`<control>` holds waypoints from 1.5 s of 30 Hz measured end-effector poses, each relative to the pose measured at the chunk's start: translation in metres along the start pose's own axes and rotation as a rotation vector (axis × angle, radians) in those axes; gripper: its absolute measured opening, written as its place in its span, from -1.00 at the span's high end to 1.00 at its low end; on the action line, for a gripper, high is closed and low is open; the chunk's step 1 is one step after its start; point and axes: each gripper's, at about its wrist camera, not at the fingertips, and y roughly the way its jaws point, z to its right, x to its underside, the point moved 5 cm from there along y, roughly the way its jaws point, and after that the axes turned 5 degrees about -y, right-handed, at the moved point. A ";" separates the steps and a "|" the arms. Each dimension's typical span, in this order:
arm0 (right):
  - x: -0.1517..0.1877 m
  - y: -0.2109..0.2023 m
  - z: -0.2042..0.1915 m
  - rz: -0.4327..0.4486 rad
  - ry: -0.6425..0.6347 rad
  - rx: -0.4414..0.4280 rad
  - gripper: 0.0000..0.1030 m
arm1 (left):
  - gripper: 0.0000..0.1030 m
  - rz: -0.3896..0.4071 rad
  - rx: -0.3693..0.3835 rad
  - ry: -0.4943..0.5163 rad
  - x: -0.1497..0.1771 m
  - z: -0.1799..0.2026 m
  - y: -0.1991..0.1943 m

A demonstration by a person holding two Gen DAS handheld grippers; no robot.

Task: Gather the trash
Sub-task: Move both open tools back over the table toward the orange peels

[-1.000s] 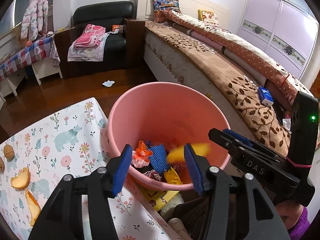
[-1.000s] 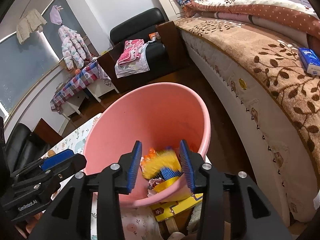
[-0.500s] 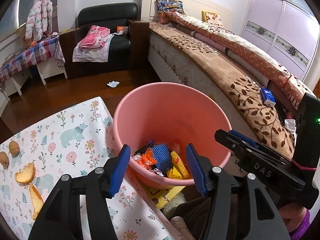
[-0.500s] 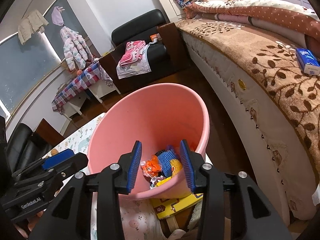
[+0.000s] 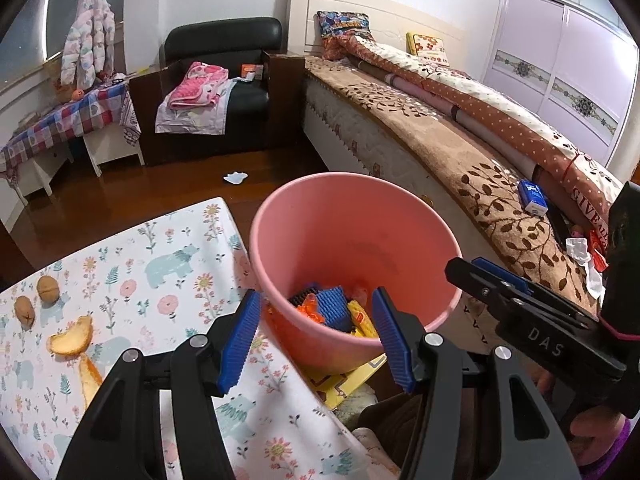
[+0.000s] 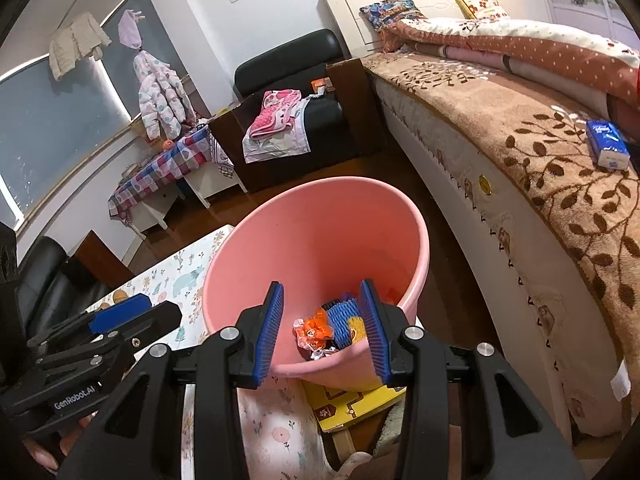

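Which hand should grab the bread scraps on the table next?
Probably the left gripper: it is open and empty, and the bread scraps lie on the table on its side.

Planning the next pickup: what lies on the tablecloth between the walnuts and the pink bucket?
Only bare tablecloth lies between walnuts and pink bucket, per the left wrist view.

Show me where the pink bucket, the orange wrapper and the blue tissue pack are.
pink bucket (image 6: 420, 240), right wrist view, on its far rim.
orange wrapper (image 6: 316, 329), right wrist view, on its crumpled middle.
blue tissue pack (image 6: 608, 145), right wrist view, on its top face.
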 end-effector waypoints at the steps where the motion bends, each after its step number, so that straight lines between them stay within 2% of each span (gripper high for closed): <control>1: 0.000 -0.002 -0.001 0.001 0.001 0.000 0.21 | -0.11 0.000 0.001 -0.008 0.002 -0.002 -0.003; 11: 0.002 -0.018 -0.032 0.017 -0.037 -0.013 0.21 | -0.11 0.018 -0.013 -0.039 0.011 -0.028 -0.028; 24: 0.018 -0.015 -0.089 -0.022 -0.124 -0.038 0.21 | -0.11 0.040 -0.060 -0.122 0.024 -0.083 -0.054; 35: 0.045 -0.003 -0.150 -0.057 -0.198 -0.088 0.22 | -0.11 0.043 -0.120 -0.201 0.046 -0.168 -0.078; 45: 0.069 0.022 -0.205 -0.156 -0.285 -0.144 0.22 | -0.10 0.059 -0.218 -0.263 0.068 -0.255 -0.108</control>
